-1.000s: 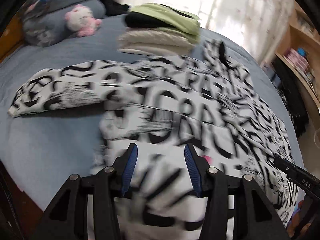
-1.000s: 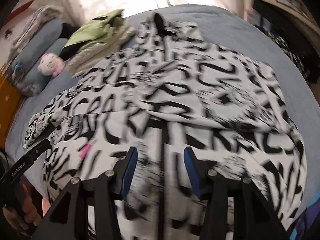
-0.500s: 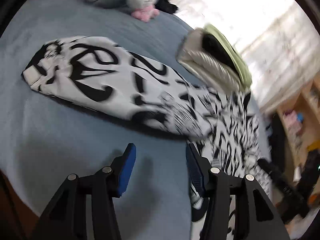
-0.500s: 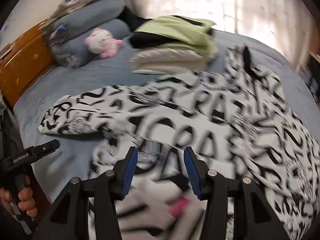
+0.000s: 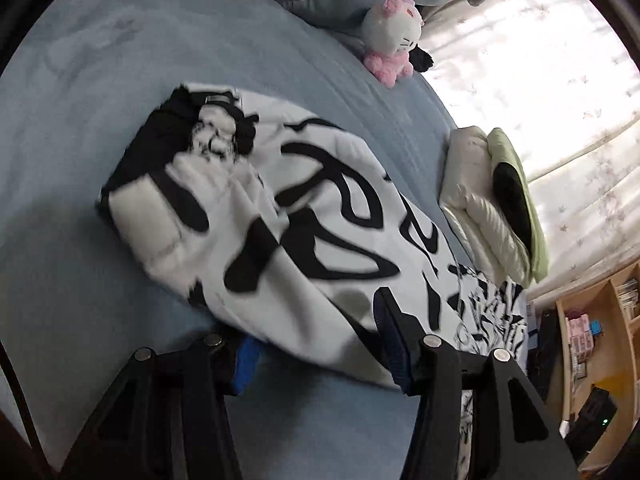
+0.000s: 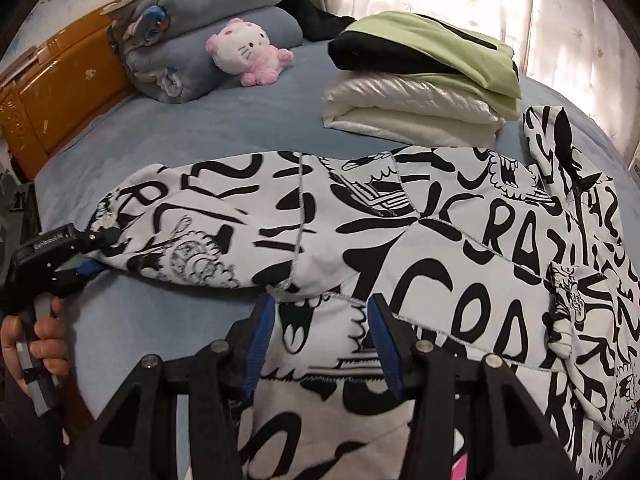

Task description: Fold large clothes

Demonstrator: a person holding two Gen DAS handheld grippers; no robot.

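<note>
A large white jacket with black graffiti lettering (image 6: 460,248) lies spread on the blue bed (image 6: 192,128). Its left sleeve (image 5: 280,216) stretches out to the left, cuff at the far end. My left gripper (image 5: 316,344) is open, its jaws straddling the sleeve near the cuff; one finger lies under the fabric. It also shows in the right wrist view (image 6: 86,252) at the cuff. My right gripper (image 6: 320,332) is open, jaws astride the jacket's lower body near the armpit.
A stack of folded clothes (image 6: 424,92), green and black over white, sits behind the jacket. A pink and white plush toy (image 6: 248,52) and grey pillows (image 6: 208,24) lie at the headboard (image 6: 60,96). Shelves (image 5: 592,344) stand beyond the bed.
My left gripper has swung left off the jacket body to the sleeve end and now straddles it. My right gripper has moved left toward the armpit area.
</note>
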